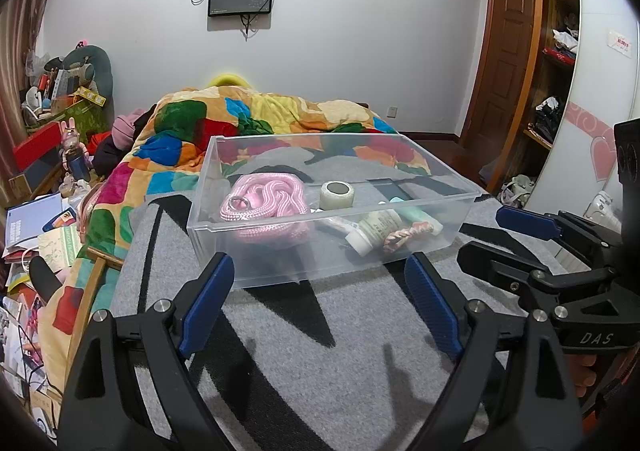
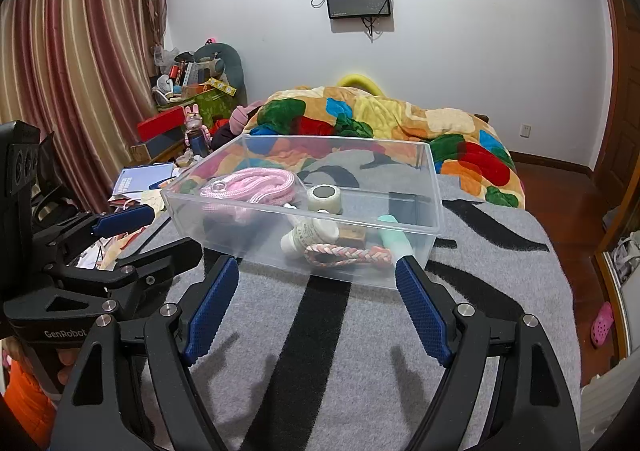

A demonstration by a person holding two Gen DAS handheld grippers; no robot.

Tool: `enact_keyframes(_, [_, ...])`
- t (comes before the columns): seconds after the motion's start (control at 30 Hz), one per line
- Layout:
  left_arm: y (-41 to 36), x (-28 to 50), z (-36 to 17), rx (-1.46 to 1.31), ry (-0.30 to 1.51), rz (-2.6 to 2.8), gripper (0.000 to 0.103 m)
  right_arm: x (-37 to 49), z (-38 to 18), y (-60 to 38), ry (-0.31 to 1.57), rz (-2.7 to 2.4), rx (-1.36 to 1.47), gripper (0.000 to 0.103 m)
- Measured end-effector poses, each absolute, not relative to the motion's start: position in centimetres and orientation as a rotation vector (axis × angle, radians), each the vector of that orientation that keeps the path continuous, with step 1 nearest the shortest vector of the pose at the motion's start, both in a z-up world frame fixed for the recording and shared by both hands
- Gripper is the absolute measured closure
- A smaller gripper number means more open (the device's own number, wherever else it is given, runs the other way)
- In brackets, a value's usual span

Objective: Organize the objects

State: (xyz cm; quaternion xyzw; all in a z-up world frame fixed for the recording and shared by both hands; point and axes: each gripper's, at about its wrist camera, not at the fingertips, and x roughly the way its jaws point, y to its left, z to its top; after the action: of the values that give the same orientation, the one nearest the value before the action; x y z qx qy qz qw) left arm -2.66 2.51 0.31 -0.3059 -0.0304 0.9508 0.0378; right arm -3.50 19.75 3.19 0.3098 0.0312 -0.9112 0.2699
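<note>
Bin [image 1: 256, 271]: clear rigid plastic, rectangular, at 12 o'clock on grey woven blanket [image 1: 340, 331].
Rope [image 1: 264, 207]: pink braided coil, inside at 10 o'clock.
Left gripper [image 1: 320, 307]: spread wide, empty.
Right gripper [image 2: 316, 307]: spread wide, empty.

Left hand-held gripper [image 1: 320, 303] and right hand-held gripper [image 2: 316, 303] gaping (side by side)

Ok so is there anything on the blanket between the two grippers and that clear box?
Nothing visible. Only bare grey-and-black blanket lies between the open left gripper and right gripper and the near wall of the clear box. The pink rope and other items sit inside it.
</note>
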Motion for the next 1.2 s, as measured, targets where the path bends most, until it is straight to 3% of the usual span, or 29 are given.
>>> enact_keyframes(1.2, [2.66, -2.63, 0.24, -0.944, -0.103, 2.916, 0.013, -3.41, 3.26, 19.80, 0.078, -2.455, 0.836, 0.024])
